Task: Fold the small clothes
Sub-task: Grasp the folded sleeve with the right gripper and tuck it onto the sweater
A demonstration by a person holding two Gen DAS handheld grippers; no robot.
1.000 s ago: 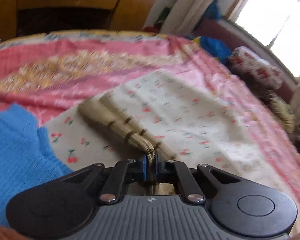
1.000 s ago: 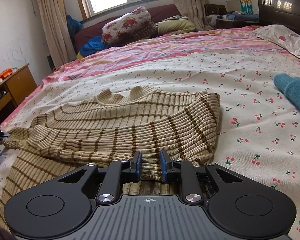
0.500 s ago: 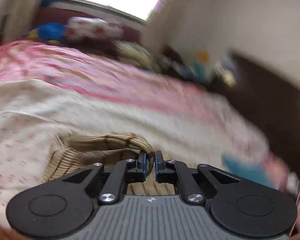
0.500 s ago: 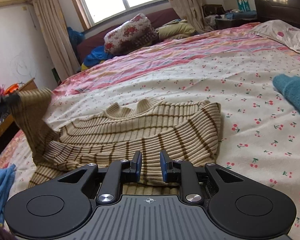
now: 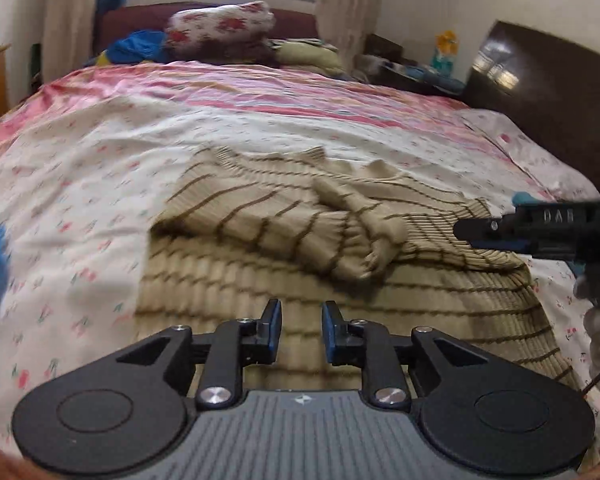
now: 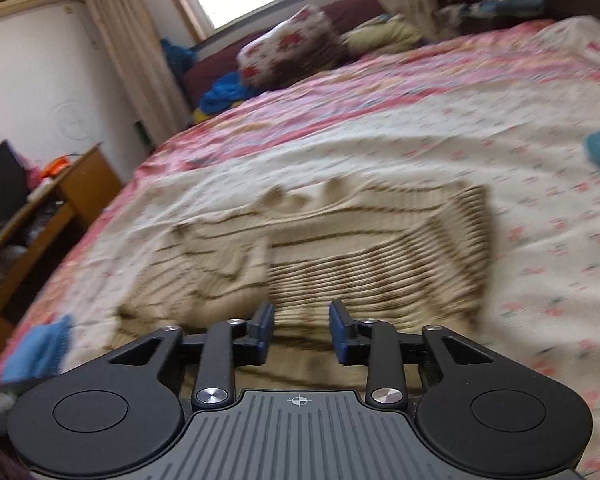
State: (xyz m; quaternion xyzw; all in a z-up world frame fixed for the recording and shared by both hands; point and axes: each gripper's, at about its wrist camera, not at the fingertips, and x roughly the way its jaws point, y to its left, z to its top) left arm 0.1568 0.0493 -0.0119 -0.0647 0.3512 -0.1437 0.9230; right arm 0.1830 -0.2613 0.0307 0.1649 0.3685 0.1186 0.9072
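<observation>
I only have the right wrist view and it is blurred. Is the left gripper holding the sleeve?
Observer: No. The left gripper has just been opening its jaws and nothing is between them. It hangs over the sweater near its hem.
Operator: Where is the sleeve?
Observer: The sleeve lies folded across the sweater's body, with its cuff near the middle.
Operator: How does my right gripper look from there?
Observer: The right gripper shows side-on, with its tip over the sweater's right edge. Its jaws have just been opening, with nothing between them. I cannot tell whether it touches the fabric.
</observation>
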